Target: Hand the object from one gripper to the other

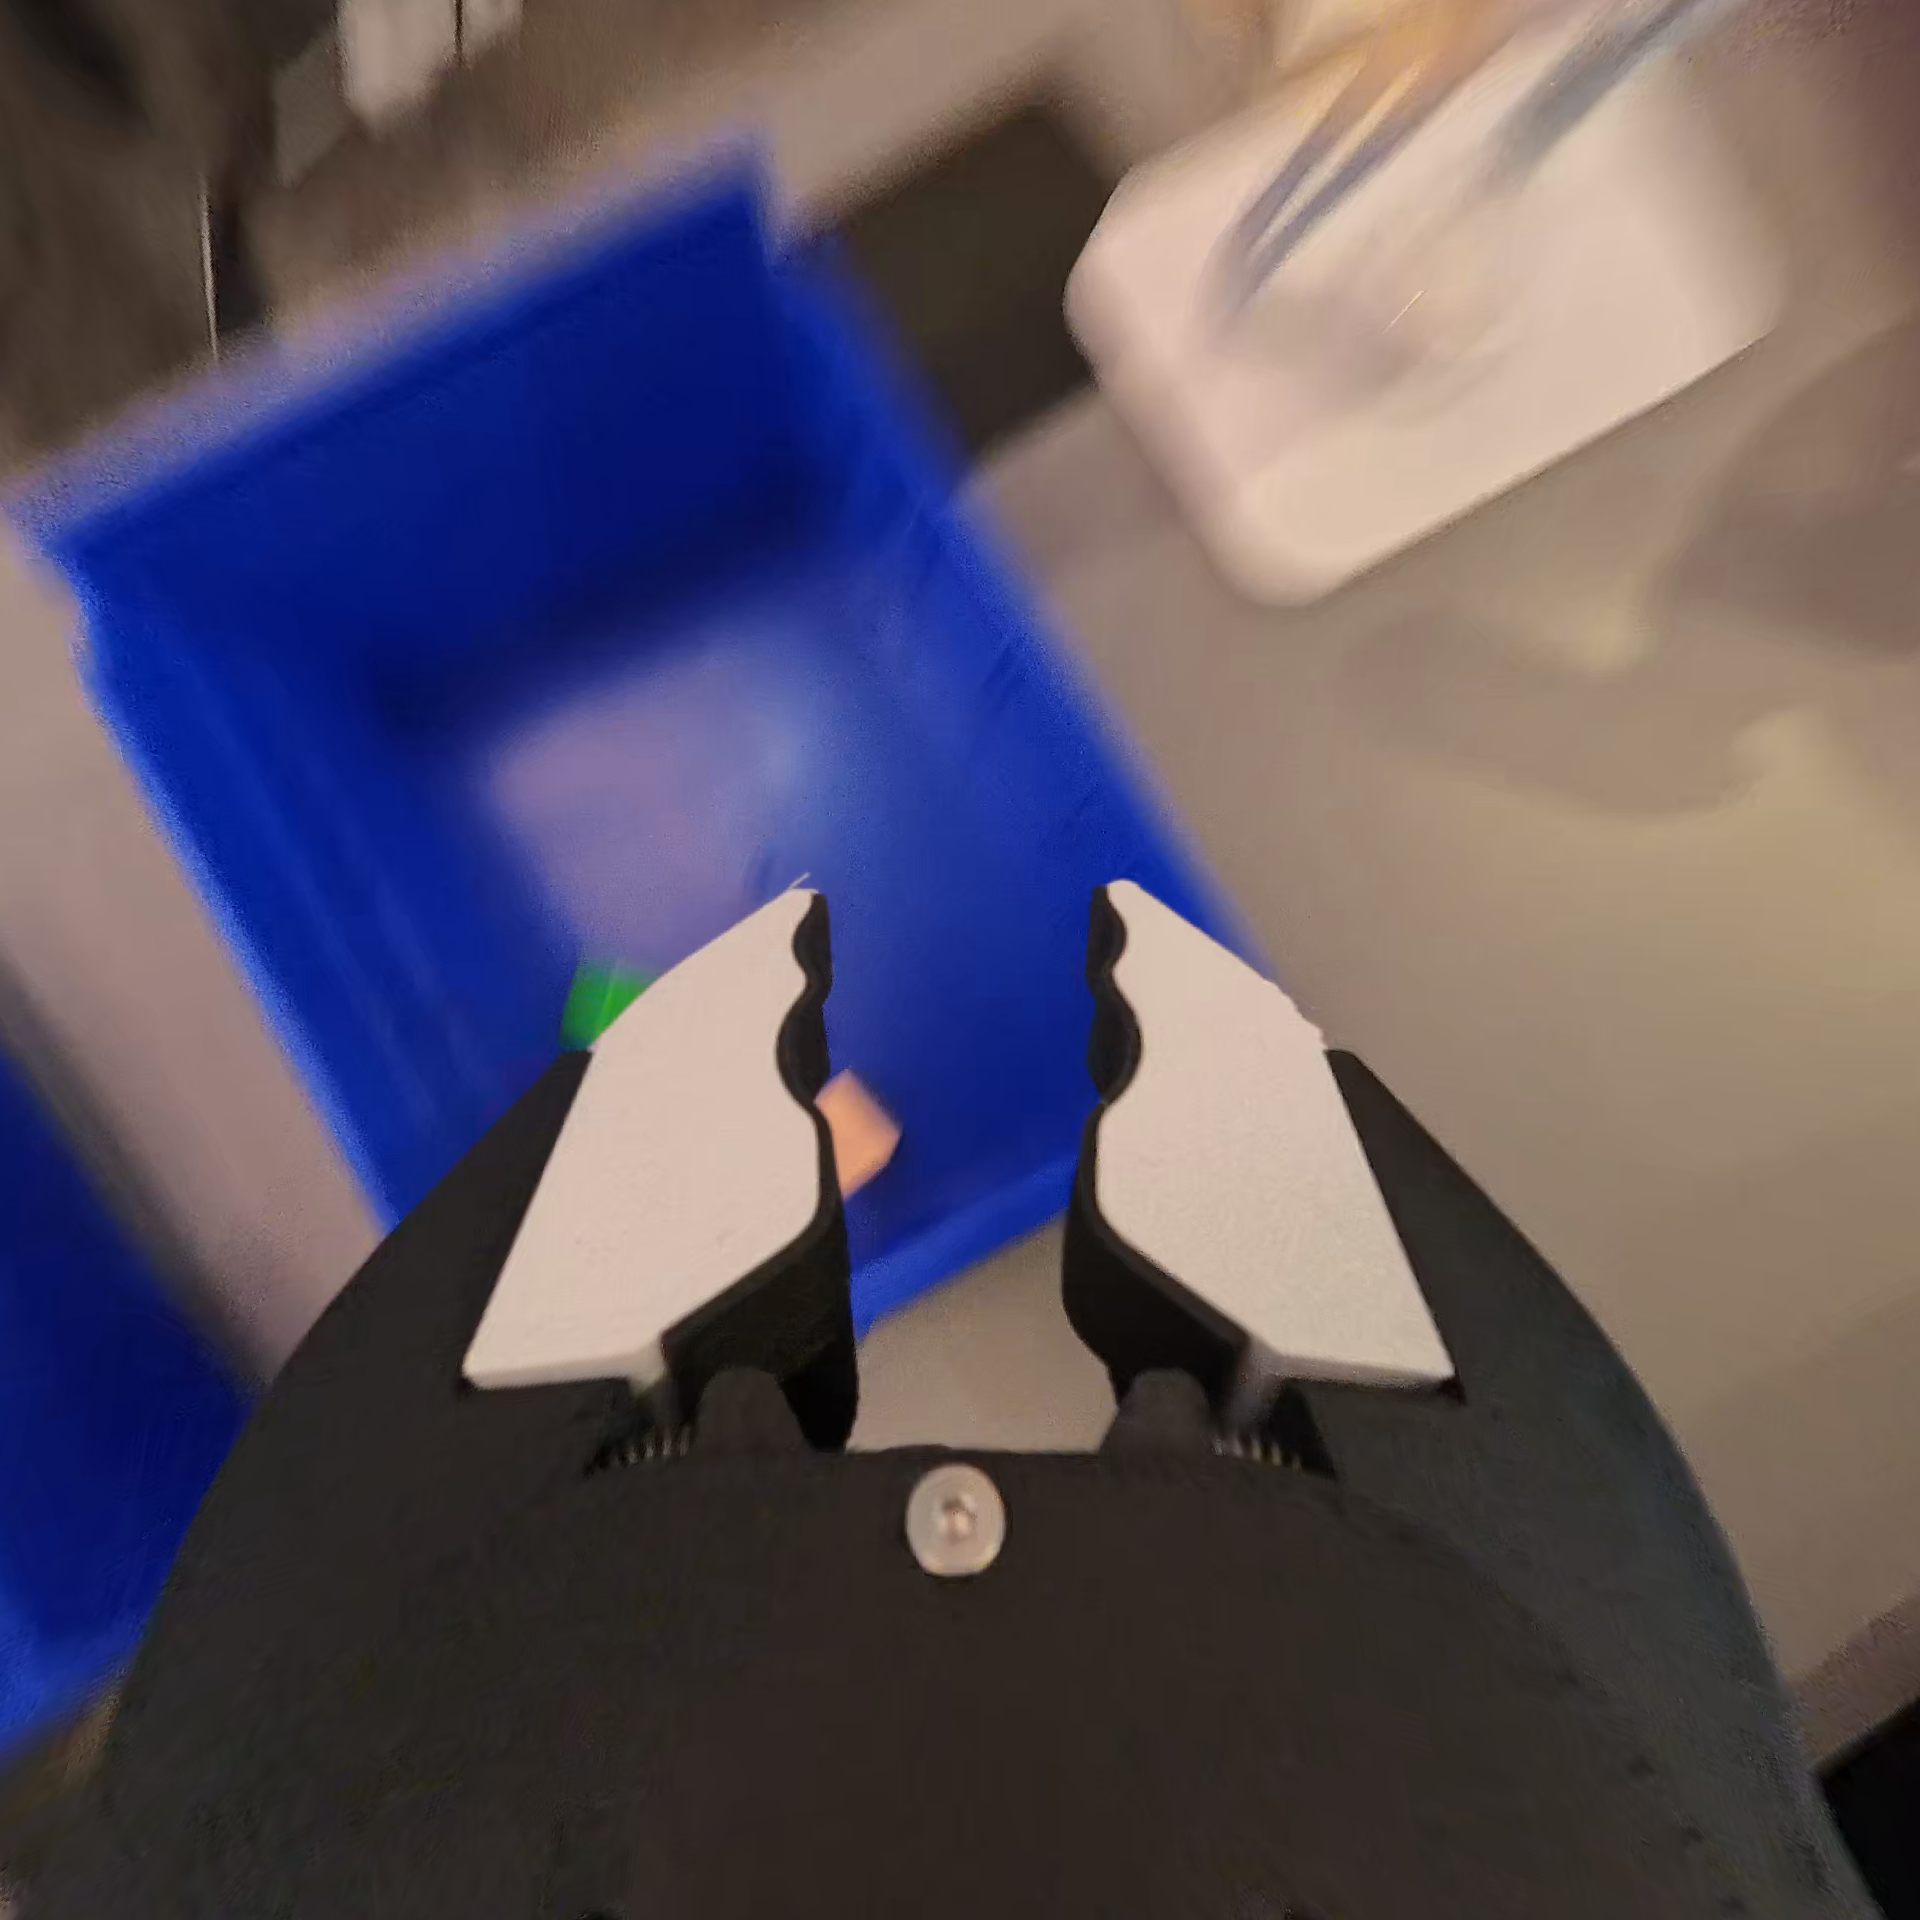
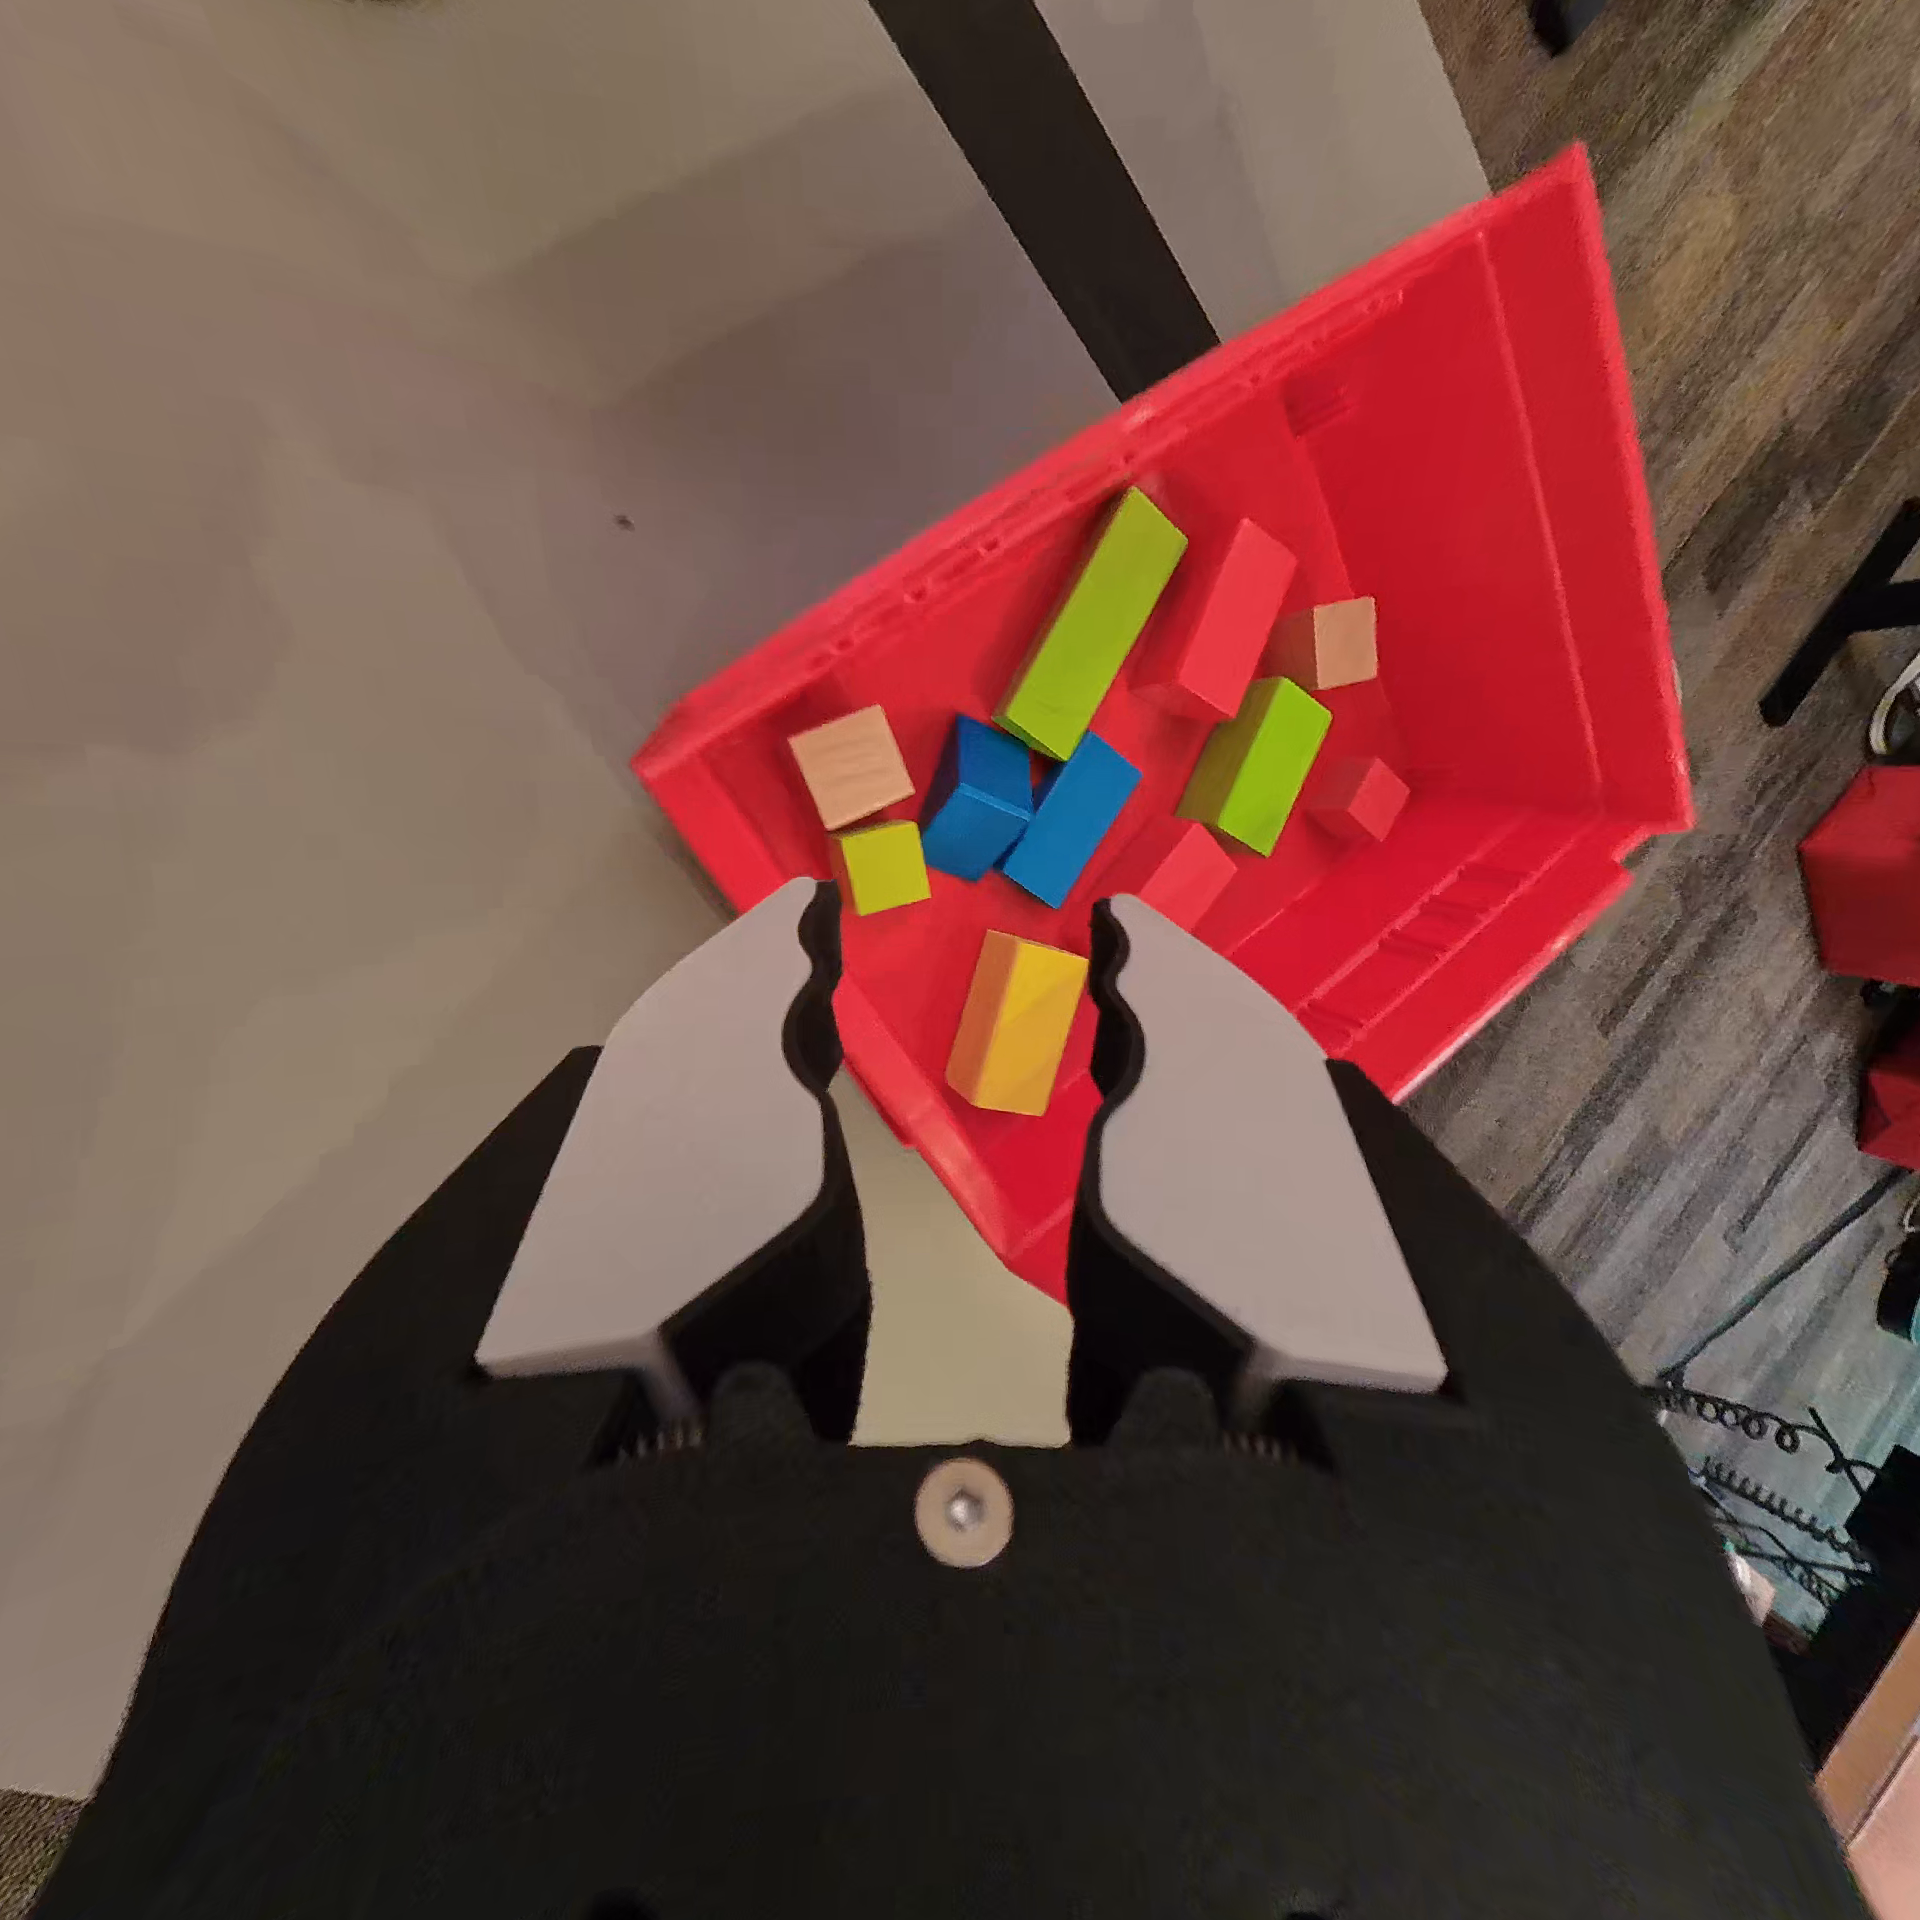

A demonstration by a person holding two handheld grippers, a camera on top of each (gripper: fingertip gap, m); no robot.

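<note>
Both tongs stand released, with nothing between their pads. Left tongs hang over a blue bin on the desk, in a badly smeared view; inside it a small tan block and a green scrap show beside the left finger. Right tongs hang over a red bin filled with wooden blocks, and a yellow block lies on the bin floor in line with the gap, close to the right pad, though contact is not plain.

Judging from this, the step in hand is picking up a block for the next pass, and the yellow one looks the likely choice. To do it well, lower the right tongs straight down so the block's narrow width sits centred between the pads, clear of the bin's near wall, then clench squarely on its long flat faces. Leave one end sticking out, so the left tongs have room to take it.
</note>
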